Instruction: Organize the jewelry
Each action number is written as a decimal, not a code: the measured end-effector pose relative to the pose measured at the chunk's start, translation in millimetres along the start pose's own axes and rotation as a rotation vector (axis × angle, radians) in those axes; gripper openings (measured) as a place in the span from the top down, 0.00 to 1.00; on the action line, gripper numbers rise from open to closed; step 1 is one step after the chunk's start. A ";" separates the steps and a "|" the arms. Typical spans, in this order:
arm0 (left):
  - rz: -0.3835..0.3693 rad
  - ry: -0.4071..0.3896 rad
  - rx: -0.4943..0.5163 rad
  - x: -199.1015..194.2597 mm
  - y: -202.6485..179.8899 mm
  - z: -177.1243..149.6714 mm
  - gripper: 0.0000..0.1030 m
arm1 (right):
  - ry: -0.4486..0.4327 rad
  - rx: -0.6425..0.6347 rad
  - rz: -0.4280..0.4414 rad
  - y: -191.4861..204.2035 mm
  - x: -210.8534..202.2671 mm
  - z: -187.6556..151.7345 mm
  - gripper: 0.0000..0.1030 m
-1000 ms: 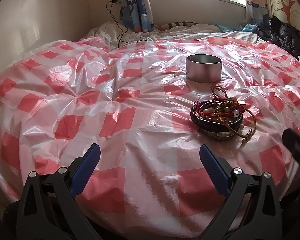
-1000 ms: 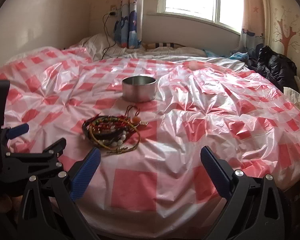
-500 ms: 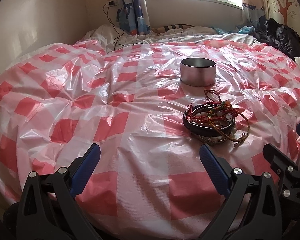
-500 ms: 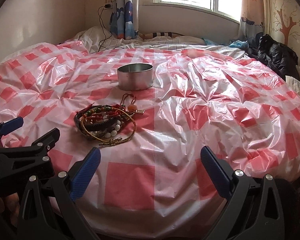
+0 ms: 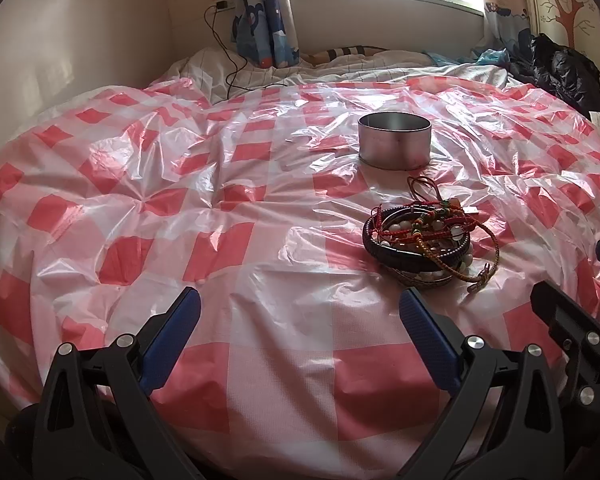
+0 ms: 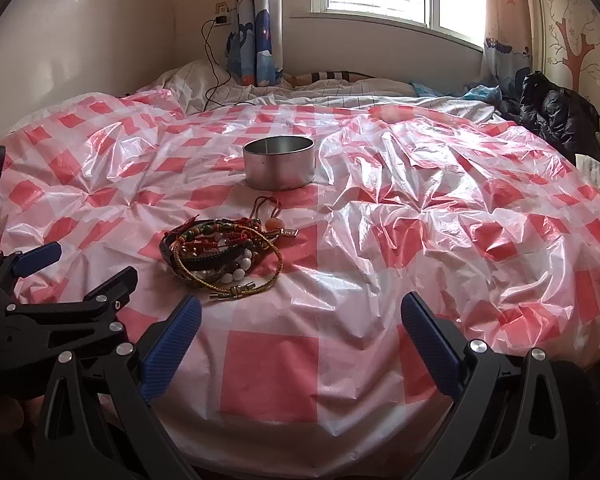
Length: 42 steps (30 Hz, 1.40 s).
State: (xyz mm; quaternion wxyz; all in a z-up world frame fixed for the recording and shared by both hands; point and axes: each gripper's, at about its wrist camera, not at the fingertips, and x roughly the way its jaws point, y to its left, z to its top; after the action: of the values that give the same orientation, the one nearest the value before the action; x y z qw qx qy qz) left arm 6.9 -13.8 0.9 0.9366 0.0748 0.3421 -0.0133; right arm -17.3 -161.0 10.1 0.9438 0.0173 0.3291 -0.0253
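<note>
A tangled pile of bracelets [image 5: 424, 244] lies on a red-and-white checked plastic sheet [image 5: 220, 208] spread over a bed, just in front of an open round metal tin [image 5: 394, 146] and apart from it. The left gripper [image 5: 300, 334] and the right gripper [image 6: 300, 334] both hover low over the sheet's near edge, jaws spread wide and holding nothing. The pile sits ahead and to the right of the left gripper, ahead and to the left of the right one.
</note>
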 end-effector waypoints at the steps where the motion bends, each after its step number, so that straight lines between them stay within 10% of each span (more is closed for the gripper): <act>1: 0.001 0.000 0.000 0.1 0.0 0.0 0.07 | -0.023 0.007 0.003 -1.0 -4.6 1.4 0.07; 8: 0.011 0.009 -0.004 2.5 1.1 -0.2 0.07 | -0.005 -0.038 0.065 6.1 -0.7 -2.9 0.07; 12: 0.012 0.008 -0.007 3.0 1.5 -0.2 0.07 | -0.209 -0.094 0.036 12.1 -35.4 1.5 0.07; 42: -0.012 0.072 -0.110 11.3 24.8 6.3 0.07 | 0.022 -0.034 0.157 -0.1 1.6 -2.3 0.07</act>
State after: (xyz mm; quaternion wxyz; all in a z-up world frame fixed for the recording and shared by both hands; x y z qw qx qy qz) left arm 21.4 10.1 1.6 0.9263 0.0215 0.3761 0.0026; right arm -17.5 -161.0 7.4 0.9393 0.0274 0.3376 0.0544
